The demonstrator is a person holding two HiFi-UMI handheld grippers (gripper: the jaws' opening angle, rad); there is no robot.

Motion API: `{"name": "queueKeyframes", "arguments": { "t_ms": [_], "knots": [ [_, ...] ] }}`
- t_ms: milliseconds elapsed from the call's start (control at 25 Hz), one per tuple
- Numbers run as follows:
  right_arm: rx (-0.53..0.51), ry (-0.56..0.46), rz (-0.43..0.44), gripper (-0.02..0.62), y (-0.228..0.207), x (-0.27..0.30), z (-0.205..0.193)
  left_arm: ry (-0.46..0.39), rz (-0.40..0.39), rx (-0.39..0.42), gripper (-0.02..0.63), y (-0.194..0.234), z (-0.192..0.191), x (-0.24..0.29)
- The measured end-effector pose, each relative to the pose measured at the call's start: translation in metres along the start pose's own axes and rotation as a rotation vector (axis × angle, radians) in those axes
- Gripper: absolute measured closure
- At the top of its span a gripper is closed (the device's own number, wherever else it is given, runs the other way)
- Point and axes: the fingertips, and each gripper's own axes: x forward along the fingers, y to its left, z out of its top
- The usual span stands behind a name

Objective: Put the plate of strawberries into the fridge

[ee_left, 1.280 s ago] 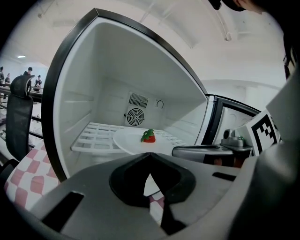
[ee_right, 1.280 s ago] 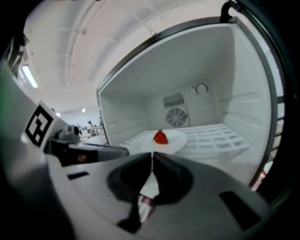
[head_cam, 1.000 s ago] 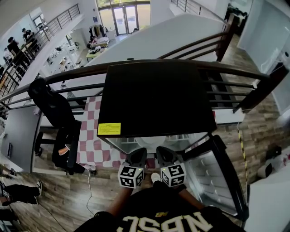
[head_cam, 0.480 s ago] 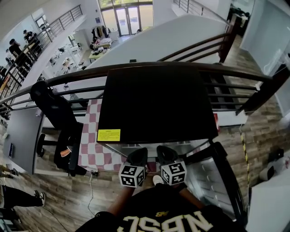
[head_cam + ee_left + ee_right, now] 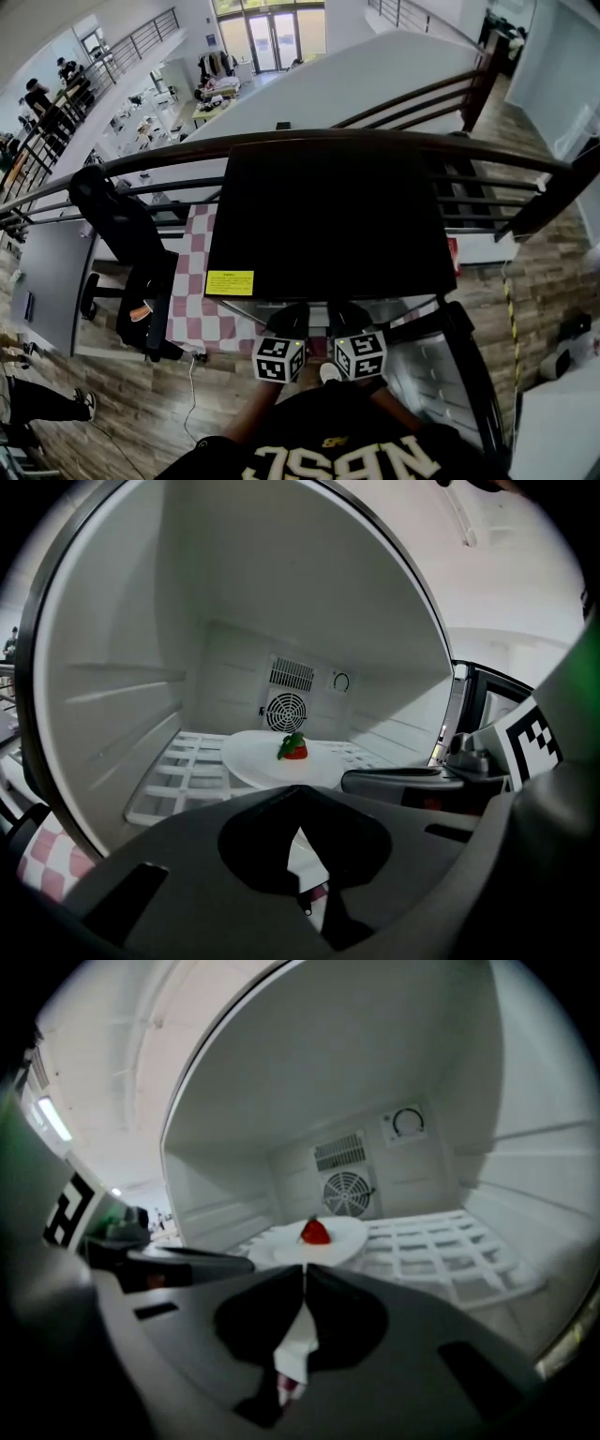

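Note:
A white plate (image 5: 272, 766) with one red strawberry (image 5: 293, 749) rests on the white wire shelf (image 5: 183, 771) inside the open fridge (image 5: 328, 216). The right gripper view shows the same plate (image 5: 337, 1243) and strawberry (image 5: 315, 1233) in front of the back-wall fan. My left gripper (image 5: 291, 321) and right gripper (image 5: 343, 319) are side by side at the fridge opening, short of the plate. Both are shut with nothing between their fingers. From the head view the plate is hidden under the fridge's black top.
The fridge door (image 5: 455, 375) stands open on the right. A red-and-white checkered surface (image 5: 197, 314) and a black office chair (image 5: 127, 244) are to the left. A dark railing (image 5: 281, 142) runs behind the fridge. A round fan (image 5: 286, 711) sits in the back wall.
The head view has shifted a little, so the fridge's top now covers the shelf that showed before. Both grippers stay shut, side by side at the opening.

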Motion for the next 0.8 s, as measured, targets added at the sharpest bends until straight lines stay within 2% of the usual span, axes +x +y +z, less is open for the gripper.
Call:
{"name": "queueKeyframes", "arguments": {
  "t_ms": [240, 480, 800],
  "knots": [
    [0.019, -0.007, -0.006, 0.569, 0.003, -0.005, 0.001, -0.001, -0.009, -0.004, 0.589, -0.003, -0.001, -0.007],
    [0.053, -0.059, -0.033, 0.569, 0.014, -0.024, 0.008, -0.031, -0.029, -0.064, 0.589, -0.005, -0.007, -0.029],
    [0.049, -0.088, -0.049, 0.569, 0.040, -0.061, 0.002, -0.110, -0.059, -0.066, 0.589, -0.019, -0.004, -0.077]
  ]
}}
